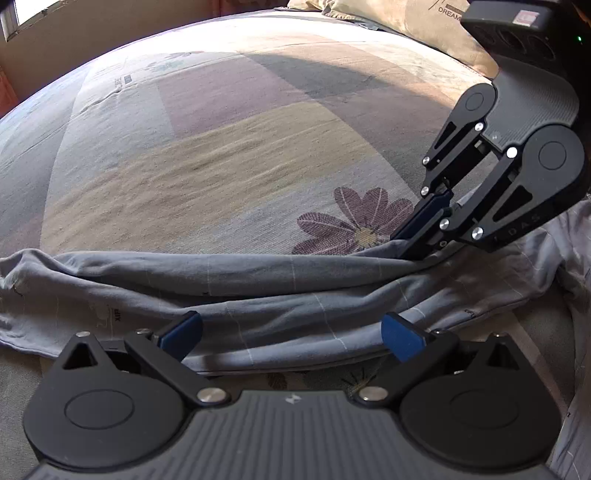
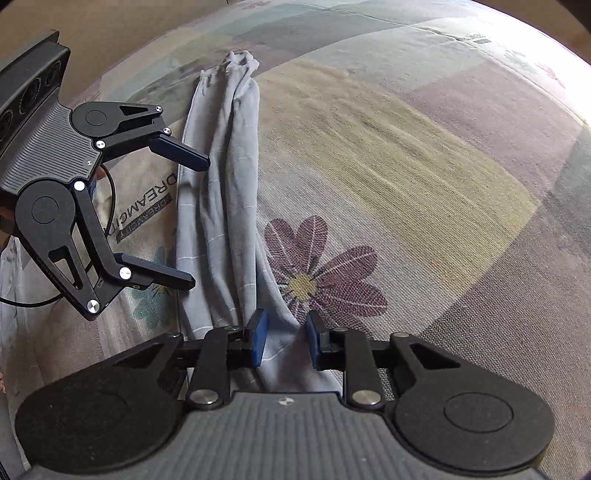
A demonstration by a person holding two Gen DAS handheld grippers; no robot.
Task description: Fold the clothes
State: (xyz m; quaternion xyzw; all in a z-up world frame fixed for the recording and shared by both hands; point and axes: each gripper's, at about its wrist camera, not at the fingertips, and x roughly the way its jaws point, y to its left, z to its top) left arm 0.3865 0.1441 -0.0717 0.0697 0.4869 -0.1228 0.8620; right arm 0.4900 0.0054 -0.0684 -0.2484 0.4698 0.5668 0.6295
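Observation:
A grey-blue garment (image 1: 258, 288) with thin white lines lies bunched in a long strip across the bed. In the right wrist view the garment (image 2: 221, 184) runs away from the camera. My right gripper (image 2: 286, 339) is shut on the near end, with fabric pinched between its blue pads (image 2: 259, 338). From the left wrist view, the right gripper (image 1: 410, 242) bites the strip's upper fold from the right. My left gripper (image 1: 293, 334) stands open over the strip's middle, holding nothing. The left gripper (image 2: 199, 221) shows wide open beside the cloth's left edge.
The patchwork bedsheet (image 1: 229, 166) has a purple flower print (image 1: 358, 221) just beyond the garment. A tan pillow (image 1: 406, 26) lies at the far right of the bed. A black cable (image 2: 107, 221) hangs by the left gripper. A wall (image 1: 92, 26) rises behind the bed.

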